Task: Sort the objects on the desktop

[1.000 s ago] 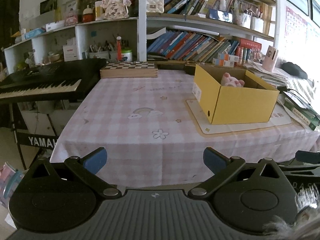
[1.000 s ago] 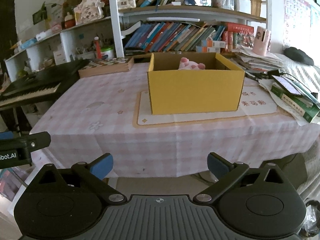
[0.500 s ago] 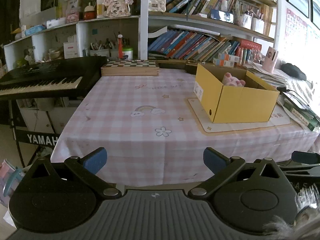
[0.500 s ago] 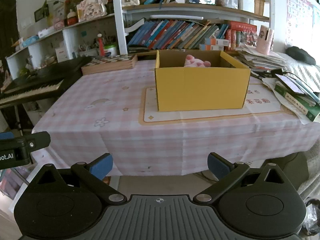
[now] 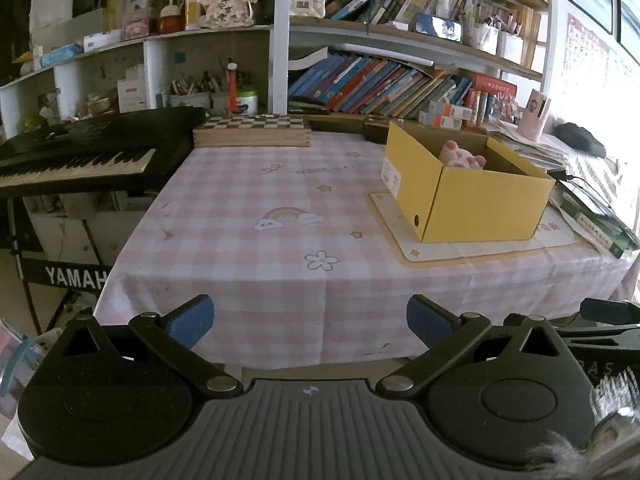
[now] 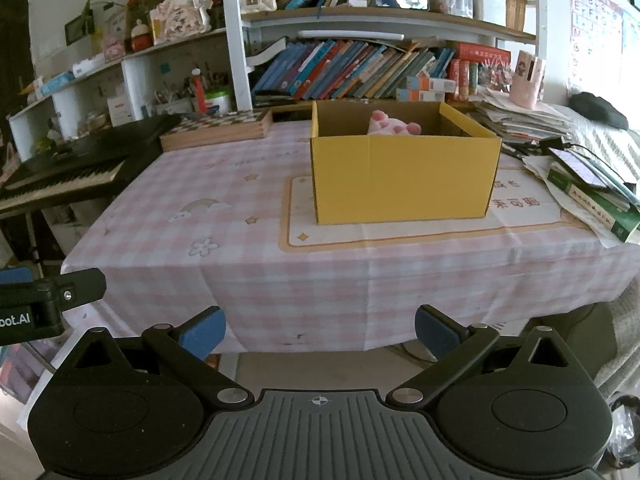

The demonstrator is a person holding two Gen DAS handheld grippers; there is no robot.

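Observation:
A yellow cardboard box (image 5: pixel 480 204) (image 6: pixel 404 176) stands open on a printed mat on the pink checked tablecloth (image 5: pixel 280 240) (image 6: pixel 200 240). A pink plush toy (image 5: pixel 462 156) (image 6: pixel 390 124) lies inside the box. My left gripper (image 5: pixel 310 320) is open and empty, held off the table's near edge. My right gripper (image 6: pixel 320 330) is open and empty, also back from the near edge, facing the box. Part of the left gripper (image 6: pixel 44 300) shows at the left of the right wrist view.
A wooden chessboard box (image 5: pixel 252 130) (image 6: pixel 216 132) lies at the table's far side. A black Yamaha keyboard (image 5: pixel 80 156) (image 6: pixel 68 164) stands left of the table. Stacked books and papers (image 5: pixel 592 208) (image 6: pixel 580 184) lie at the right. Bookshelves (image 6: pixel 360 64) line the back.
Both grippers have drawn back and away from the table, so the table and box look smaller and farther. Both stay open and empty.

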